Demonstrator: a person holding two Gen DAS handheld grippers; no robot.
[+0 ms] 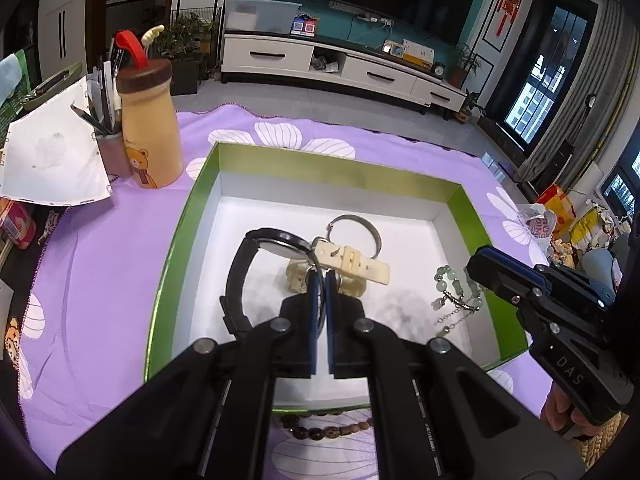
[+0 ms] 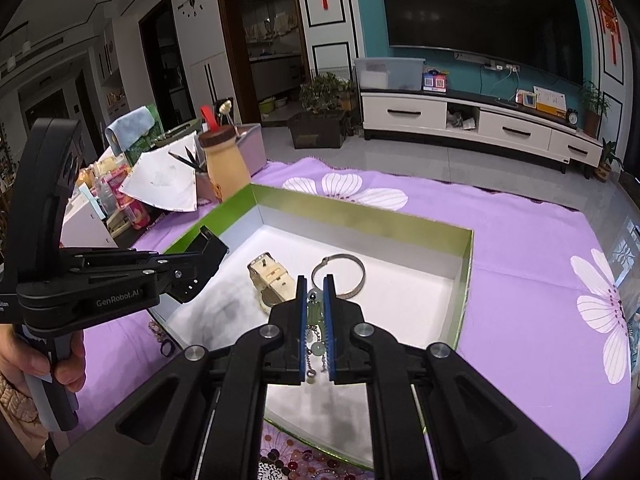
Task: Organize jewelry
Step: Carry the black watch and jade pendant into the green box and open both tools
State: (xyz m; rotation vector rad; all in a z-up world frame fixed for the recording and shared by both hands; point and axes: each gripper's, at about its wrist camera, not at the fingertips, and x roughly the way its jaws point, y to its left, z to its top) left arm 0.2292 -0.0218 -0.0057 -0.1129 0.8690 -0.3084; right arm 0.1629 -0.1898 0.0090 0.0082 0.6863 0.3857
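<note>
Gripping watch [image 1: 256, 268] and bead bracelet [image 2: 315, 320], both tools [image 1: 320, 280] [image 2: 313, 300] hang inside box walls [image 1: 472, 208].

Left gripper [image 1: 320, 280] pointing forward and down, blue-padded fingers [image 1: 313, 320] drawn nearly together with only a thin slit between them, clamped on something thin and dark that cannot be made out. In the right wrist view, seen from the side at the left edge [image 2: 208, 248], held level by a bare hand [image 2: 38, 364] wrapped around its grip. Right gripper [image 2: 318, 292] angled downward, fingers [image 2: 328, 320] narrowly parted and closed on a beaded strand hanging between the pads. In the left wrist view, entering from the right [image 1: 480, 264], tip lowered, a little skin [image 1: 560, 408] showing beneath its handle.
</note>
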